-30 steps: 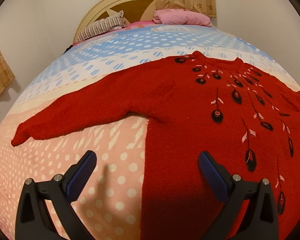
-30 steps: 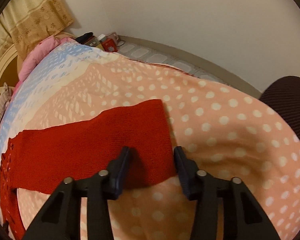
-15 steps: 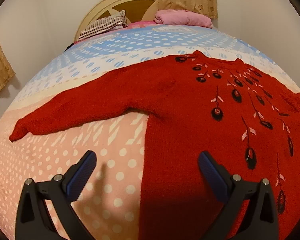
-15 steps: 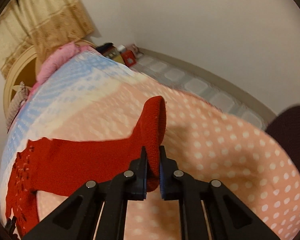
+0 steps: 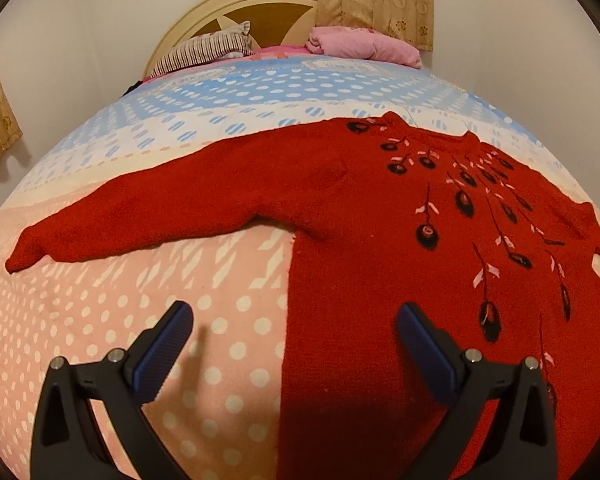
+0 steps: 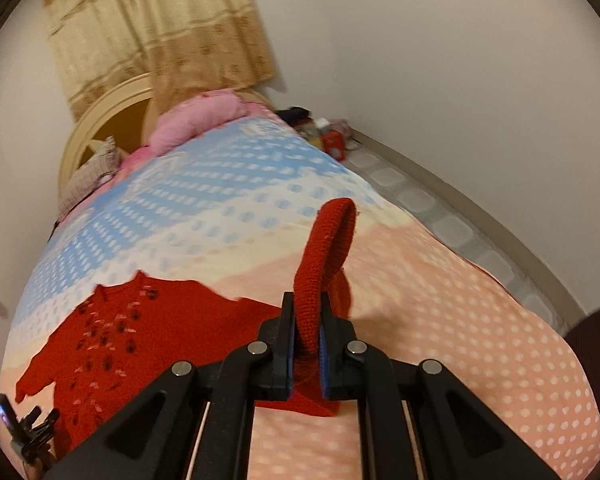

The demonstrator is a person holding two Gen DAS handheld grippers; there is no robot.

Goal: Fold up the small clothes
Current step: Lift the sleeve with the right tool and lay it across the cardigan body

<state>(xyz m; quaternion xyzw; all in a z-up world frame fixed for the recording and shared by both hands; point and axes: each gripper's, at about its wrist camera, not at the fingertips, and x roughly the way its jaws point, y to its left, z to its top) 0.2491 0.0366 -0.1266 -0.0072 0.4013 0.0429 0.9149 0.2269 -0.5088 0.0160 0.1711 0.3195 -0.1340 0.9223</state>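
A red knitted sweater [image 5: 340,208] with black and pink feather motifs lies spread flat on the dotted bedspread [image 5: 100,312]. One sleeve [image 5: 120,220] stretches out to the left in the left wrist view. My left gripper [image 5: 292,332] hovers open over the sweater's side edge, nothing between its blue pads. My right gripper [image 6: 306,320] is shut on the cuff of the other sleeve [image 6: 328,240], which stands lifted off the bed and curls up above the jaws. The sweater's body [image 6: 148,328] lies below to the left in the right wrist view, where the left gripper [image 6: 28,432] shows at the lower left.
A striped pillow [image 5: 208,50] and a pink folded blanket [image 5: 360,44] lie by the round headboard [image 5: 260,8]. Curtains [image 6: 160,24] hang behind it. Small items [image 6: 328,136] sit on the tiled floor [image 6: 452,224] by the wall. A dark rounded shape [image 6: 592,340] fills the right edge.
My right gripper closed on the sleeve cuff and rose with it, lifting the sleeve off the bed and swinging toward the sweater's body. The left gripper stayed open in place.
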